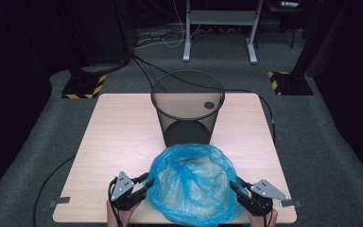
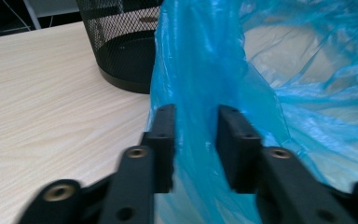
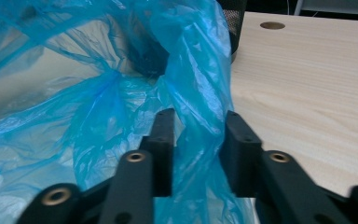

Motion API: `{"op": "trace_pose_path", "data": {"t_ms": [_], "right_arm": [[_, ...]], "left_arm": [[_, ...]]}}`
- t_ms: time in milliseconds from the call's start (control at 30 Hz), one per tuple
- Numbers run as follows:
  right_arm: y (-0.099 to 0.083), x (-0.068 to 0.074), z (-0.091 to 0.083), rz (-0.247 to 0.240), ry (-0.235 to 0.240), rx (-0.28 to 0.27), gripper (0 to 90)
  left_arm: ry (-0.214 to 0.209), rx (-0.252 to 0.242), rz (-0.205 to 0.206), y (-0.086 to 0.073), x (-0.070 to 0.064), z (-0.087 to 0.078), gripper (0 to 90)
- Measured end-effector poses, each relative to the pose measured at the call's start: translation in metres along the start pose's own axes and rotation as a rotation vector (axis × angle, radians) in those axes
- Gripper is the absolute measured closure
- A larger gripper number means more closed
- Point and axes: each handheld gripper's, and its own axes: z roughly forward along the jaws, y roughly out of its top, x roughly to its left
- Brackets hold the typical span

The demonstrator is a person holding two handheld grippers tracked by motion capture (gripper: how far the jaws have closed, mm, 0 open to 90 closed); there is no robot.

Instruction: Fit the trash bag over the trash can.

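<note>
**Blue bag held open at the near edge of the bench**

From the high view, the thin crinkly blue plastic bag [image 1: 191,184] sits on the pale wood-grain bench [image 1: 118,137] near the front edge, its mouth spread wide and facing up. The left gripper [image 1: 147,183] has the bag's left rim and the right gripper [image 1: 234,185] has the right rim, so the bag is stretched between them. Just behind the bag stands a black wire-mesh wastebasket [image 1: 187,111], upright, with the bag's far edge right up against its base. Black cables trail off both sides onto the grey carpet floor [image 1: 326,142].

In the left gripper view, the two black jaws sit a little apart with a fold of the blue bag [image 2: 196,93] running up between them. The film fills the gap, so it looks pinched, though the jaws aren't pressed fully together. The mesh wastebasket [image 2: 121,42] is beyond, to the left of the bag, on the bench [image 2: 42,93].

The right gripper view is pretty much the same deal: a bunched strip of the bag's rim [image 3: 196,84] passes between the jaws, held there. The bag's inside billows off to the left, with bare bench [image 3: 307,88] to the right and a round cable hole [image 3: 272,25] near its far edge.
</note>
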Motion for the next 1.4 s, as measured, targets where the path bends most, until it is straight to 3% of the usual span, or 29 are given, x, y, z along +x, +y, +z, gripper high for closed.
{"op": "trace_pose_path", "data": {"t_ms": [100, 167, 433, 800, 1067, 1400], "right_arm": [[0.004, -0.001, 0.003, -0.007, -0.008, -0.004, 80.9], [0.008, -0.001, 0.004, -0.010, -0.008, -0.008, 82.9], [0.027, -0.002, -0.006, -0.009, -0.013, -0.070, 86.3], [0.054, 0.001, -0.022, -0.004, 0.025, -0.131, 87.0], [0.076, 0.012, -0.041, -0.025, 0.060, -0.199, 87.4], [0.098, 0.020, -0.059, -0.052, 0.063, -0.282, 88.0]], "left_arm": [[0.009, 0.009, -0.014, 0.002, 0.002, 0.007, 85.3], [0.013, -0.014, -0.041, 0.004, 0.005, 0.008, 88.9], [0.005, -0.052, -0.081, 0.017, 0.009, 0.000, 89.8], [-0.007, -0.106, -0.068, 0.036, 0.004, -0.013, 90.0], [-0.027, -0.165, -0.051, 0.053, -0.006, -0.031, 90.0], [-0.028, -0.233, -0.029, 0.072, -0.011, -0.050, 90.0]]}}
